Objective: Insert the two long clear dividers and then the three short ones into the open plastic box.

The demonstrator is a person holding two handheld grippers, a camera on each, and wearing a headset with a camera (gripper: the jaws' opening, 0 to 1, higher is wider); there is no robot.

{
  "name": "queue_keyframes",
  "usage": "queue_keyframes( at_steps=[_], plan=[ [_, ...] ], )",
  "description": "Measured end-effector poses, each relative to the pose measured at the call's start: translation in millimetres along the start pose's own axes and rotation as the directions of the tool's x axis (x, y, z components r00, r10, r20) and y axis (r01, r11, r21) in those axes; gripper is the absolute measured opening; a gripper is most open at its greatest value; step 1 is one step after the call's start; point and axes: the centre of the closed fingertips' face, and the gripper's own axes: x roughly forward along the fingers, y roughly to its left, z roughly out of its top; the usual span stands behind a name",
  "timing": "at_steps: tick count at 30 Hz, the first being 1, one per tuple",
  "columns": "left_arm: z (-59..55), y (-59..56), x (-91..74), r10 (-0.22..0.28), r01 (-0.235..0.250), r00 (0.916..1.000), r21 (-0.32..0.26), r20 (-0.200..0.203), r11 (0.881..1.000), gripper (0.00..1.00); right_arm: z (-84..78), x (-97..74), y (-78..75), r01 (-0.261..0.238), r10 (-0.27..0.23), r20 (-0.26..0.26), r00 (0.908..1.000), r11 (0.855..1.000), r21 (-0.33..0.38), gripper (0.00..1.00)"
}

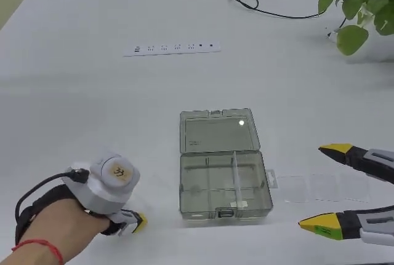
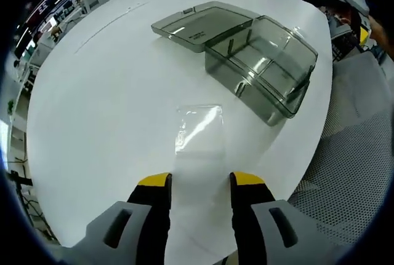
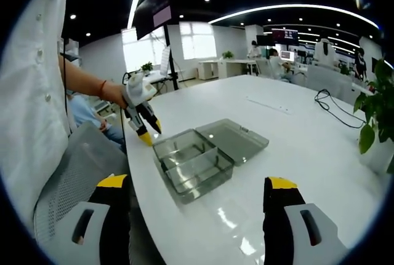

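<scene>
Head view: your open plastic box (image 1: pixel 225 182) sits mid-table with its lid (image 1: pixel 217 130) laid flat behind it and an upright divider (image 1: pixel 235 176) standing inside.
Your right gripper (image 1: pixel 326 186) has its jaws spread wide and empty, either side of the clear short dividers (image 1: pixel 295 189) lying just right of the box. Your left gripper (image 2: pixel 200 182) has its jaws narrowly parted, gripping nothing, with a loose divider (image 2: pixel 198 128) flat on the table just ahead.

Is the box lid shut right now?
No, the lid lies folded back flat behind the plastic box, leaving its inside open from above.
</scene>
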Motion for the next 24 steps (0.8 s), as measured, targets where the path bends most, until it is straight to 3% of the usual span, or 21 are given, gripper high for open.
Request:
queue_keyframes(
  at_steps=[24],
  plan=[
    [4.7,2.3,1.1,-0.014,0.014,0.9999,-0.004,0.000,1.000,0.31,-6.0,4.4,6.3,-0.009,0.009,-0.021,0.9997,1.000,-0.001,0.89]
  ],
)
